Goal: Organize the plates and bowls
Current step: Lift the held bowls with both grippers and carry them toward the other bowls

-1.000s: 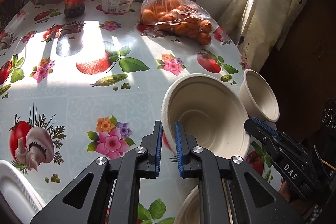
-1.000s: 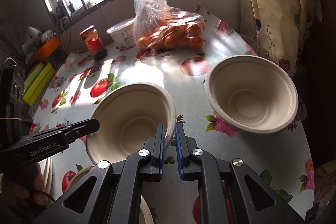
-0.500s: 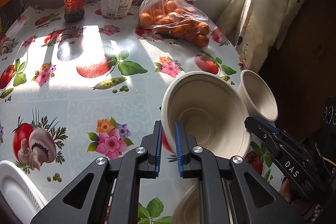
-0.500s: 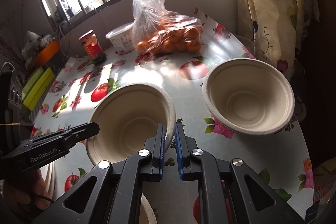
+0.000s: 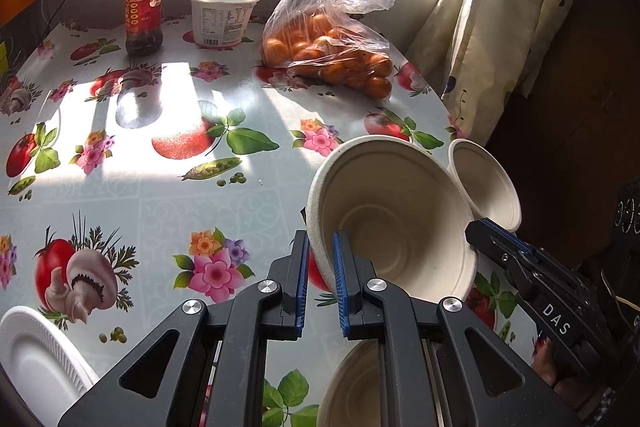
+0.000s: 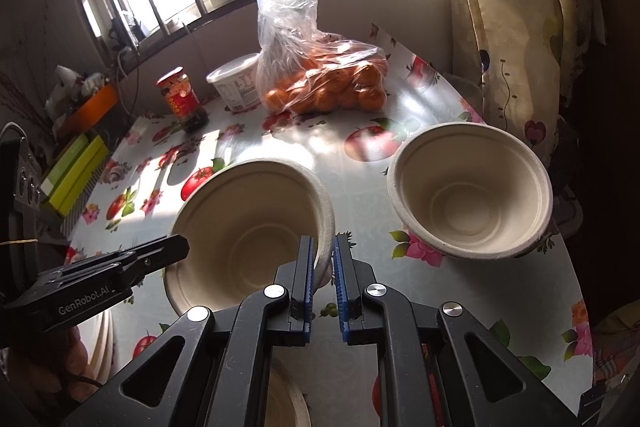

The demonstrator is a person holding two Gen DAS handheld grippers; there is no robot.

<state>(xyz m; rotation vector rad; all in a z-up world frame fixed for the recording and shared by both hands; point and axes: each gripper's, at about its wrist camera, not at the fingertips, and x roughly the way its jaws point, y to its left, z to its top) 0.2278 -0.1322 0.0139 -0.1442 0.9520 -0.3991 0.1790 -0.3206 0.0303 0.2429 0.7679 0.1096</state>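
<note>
Both grippers hold one beige paper bowl (image 5: 392, 219), lifted and tilted above the table. My left gripper (image 5: 320, 255) is shut on its near-left rim. My right gripper (image 6: 322, 255) is shut on its right rim, and the bowl also shows in the right wrist view (image 6: 248, 227). A second beige bowl (image 6: 472, 191) stands on the table to the right, also seen in the left wrist view (image 5: 486, 183). Another beige bowl (image 5: 352, 387) lies below the held one. A white plate (image 5: 36, 363) sits at the near-left edge.
At the back of the flowered table (image 5: 168, 195) stand a red-labelled jar (image 5: 143, 13), a white tub (image 5: 223, 15) and a plastic bag of oranges (image 5: 332, 43). A curtain (image 6: 520, 27) hangs at the right. The table edge runs close beside the right bowl.
Both grippers and the held bowl have risen a little and drawn back from the table; the window and back wall show more. The grip on the bowl is unchanged.
</note>
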